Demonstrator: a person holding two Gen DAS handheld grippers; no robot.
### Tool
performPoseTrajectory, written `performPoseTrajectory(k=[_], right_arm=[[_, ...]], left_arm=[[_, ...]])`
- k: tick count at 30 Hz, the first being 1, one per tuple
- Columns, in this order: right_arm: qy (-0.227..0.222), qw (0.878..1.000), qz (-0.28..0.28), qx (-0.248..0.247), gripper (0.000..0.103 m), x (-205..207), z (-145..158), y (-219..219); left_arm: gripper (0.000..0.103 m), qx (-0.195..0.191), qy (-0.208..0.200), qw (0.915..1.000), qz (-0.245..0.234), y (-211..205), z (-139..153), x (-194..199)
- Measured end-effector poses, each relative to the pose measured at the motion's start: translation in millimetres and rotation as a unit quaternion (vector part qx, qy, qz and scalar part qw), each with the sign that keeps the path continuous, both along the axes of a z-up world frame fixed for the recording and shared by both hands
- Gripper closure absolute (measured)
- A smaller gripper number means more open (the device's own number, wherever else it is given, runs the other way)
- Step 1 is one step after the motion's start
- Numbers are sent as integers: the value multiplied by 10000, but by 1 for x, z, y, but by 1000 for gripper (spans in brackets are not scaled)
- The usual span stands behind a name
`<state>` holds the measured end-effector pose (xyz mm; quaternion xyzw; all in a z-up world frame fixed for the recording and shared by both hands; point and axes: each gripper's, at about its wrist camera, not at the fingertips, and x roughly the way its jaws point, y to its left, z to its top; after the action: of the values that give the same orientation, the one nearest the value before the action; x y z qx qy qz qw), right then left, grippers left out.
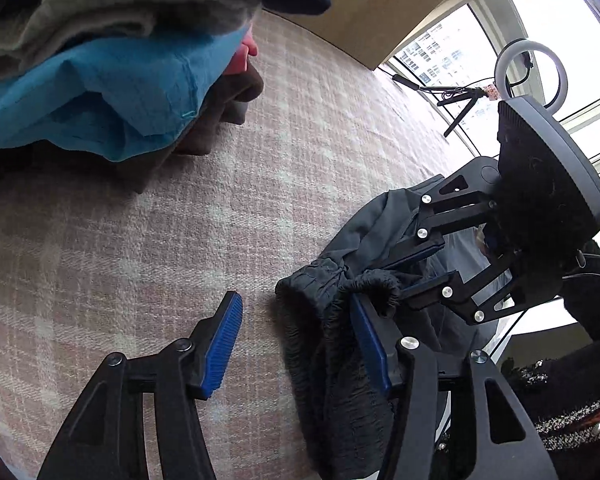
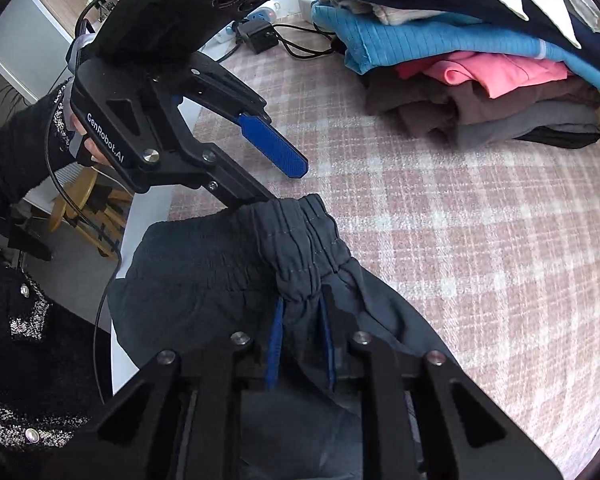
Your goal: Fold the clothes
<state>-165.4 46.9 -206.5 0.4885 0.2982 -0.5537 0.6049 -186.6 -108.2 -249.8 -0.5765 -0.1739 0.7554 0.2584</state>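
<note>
The dark grey garment [image 2: 220,280] lies at the near edge of the pink-and-white checked cloth [image 2: 480,260], in the lower middle of the right wrist view and at the lower right of the left wrist view. Its cloth is thin and matte, with an elastic waistband [image 2: 304,236] gathered into many small wrinkles and crossed by lines of pale stitching. The right gripper [image 2: 302,344] has its blue pads pressed close together, pinching a bunched fold of this waistband. The left gripper [image 1: 296,344] has its fingers spread wide; one blue pad [image 1: 224,344] stands free above the checked cloth, and the other is against the gathered edge of the garment, partly hidden by it. In the upper right of the right wrist view a pile of folded clothes [image 2: 480,68] rests on the same cloth, well apart from the garment: navy, turquoise, pink, brown and grey layers. A black sleeve [image 2: 16,160] with sparkling trim shows at the left edge.
</note>
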Motion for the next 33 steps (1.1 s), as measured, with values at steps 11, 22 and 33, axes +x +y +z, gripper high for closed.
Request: performPoseTrajectory(k=[11,22,33], right_arm=[[174,9991,-361,-139,87,-4,2,-4],[427,9922,-611,-995,90,-21,62,-43],[-194,9815,-1826,-550,71,-92,74,-2]], left_arm=[[90,364,282,9988,-161,14,14,10],[88,-22,689,9974,187,-37,63,-2],[81,-886,492,9924,694,-78,67,23]])
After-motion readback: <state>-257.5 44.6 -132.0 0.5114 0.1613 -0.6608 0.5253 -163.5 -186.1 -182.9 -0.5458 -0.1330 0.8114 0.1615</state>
